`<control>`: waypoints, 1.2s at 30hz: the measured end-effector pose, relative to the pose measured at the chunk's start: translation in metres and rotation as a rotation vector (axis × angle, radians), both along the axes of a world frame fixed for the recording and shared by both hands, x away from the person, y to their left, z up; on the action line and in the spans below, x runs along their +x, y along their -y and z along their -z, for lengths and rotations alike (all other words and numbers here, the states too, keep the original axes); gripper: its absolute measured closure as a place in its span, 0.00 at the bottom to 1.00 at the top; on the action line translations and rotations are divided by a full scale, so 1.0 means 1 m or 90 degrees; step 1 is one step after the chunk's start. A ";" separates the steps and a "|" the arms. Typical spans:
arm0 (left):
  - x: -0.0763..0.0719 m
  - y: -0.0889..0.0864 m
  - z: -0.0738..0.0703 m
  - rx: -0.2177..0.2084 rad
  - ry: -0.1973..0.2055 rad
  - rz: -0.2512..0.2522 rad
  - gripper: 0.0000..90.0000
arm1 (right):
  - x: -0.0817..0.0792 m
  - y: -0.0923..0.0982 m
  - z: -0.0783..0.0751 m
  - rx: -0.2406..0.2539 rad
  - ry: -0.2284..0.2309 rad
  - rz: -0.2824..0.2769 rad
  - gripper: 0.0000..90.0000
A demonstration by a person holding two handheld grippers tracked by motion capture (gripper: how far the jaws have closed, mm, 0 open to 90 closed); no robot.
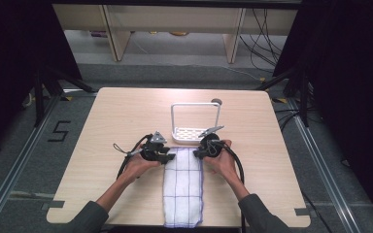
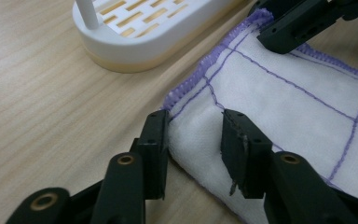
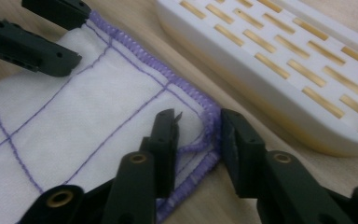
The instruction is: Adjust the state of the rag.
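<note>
**Your gear and sleeves**

You are wearing grey long sleeves [image 1: 85,218]. You are carrying a matte black plastic left gripper [image 1: 167,156] and a matching black right gripper [image 1: 197,153], each topped by a grey triangular plate [image 1: 158,137] and trailing a black cable [image 1: 237,160]. Brass-coloured rivets [image 2: 126,160] are showing on the blocky jaws.

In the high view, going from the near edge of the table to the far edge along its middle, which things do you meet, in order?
Folded white cloth → white rack → small grey round thing near the table's far edge.
</note>
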State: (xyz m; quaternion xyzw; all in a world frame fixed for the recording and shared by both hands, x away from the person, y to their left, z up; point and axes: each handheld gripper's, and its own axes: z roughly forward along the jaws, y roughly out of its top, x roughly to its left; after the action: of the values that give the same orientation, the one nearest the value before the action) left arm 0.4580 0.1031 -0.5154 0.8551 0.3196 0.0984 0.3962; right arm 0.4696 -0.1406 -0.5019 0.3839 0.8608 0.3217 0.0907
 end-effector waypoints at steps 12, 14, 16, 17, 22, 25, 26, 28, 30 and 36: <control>-0.004 0.000 -0.002 -0.011 0.010 0.008 0.90 | -0.005 0.000 -0.002 0.006 0.004 -0.027 0.93; -0.005 0.000 -0.004 -0.013 0.015 0.009 0.91 | -0.005 0.002 -0.005 0.010 0.007 -0.037 0.93; -0.006 0.000 -0.006 -0.018 0.019 0.008 0.91 | -0.006 0.003 -0.007 0.015 0.022 -0.037 0.93; -0.007 0.001 -0.007 -0.028 0.022 0.004 0.91 | -0.008 0.002 -0.008 0.024 0.015 -0.033 0.94; -0.012 -0.001 -0.018 -0.032 0.032 0.013 0.92 | -0.011 0.002 -0.016 0.025 0.046 -0.059 0.94; -0.015 -0.002 -0.023 -0.034 0.038 0.020 0.92 | -0.015 0.001 -0.020 0.034 0.038 -0.049 0.94; -0.017 -0.001 -0.024 -0.046 0.039 0.015 0.92 | -0.014 0.001 -0.019 0.040 0.057 -0.057 0.94; -0.020 -0.003 -0.028 -0.040 0.044 0.024 0.92 | -0.016 0.000 -0.022 0.043 0.048 -0.053 0.94; -0.022 -0.002 -0.030 -0.055 0.047 0.013 0.92 | -0.018 0.001 -0.026 0.047 0.040 -0.055 0.94; -0.026 -0.002 -0.033 -0.060 0.051 0.016 0.92 | -0.020 0.003 -0.027 0.046 0.056 -0.066 0.94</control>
State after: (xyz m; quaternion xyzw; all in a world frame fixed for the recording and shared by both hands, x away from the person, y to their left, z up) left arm 0.4324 0.1052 -0.4822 0.8348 0.2969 0.1128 0.4497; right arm 0.4497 -0.1439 -0.4751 0.3275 0.8623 0.3737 0.0978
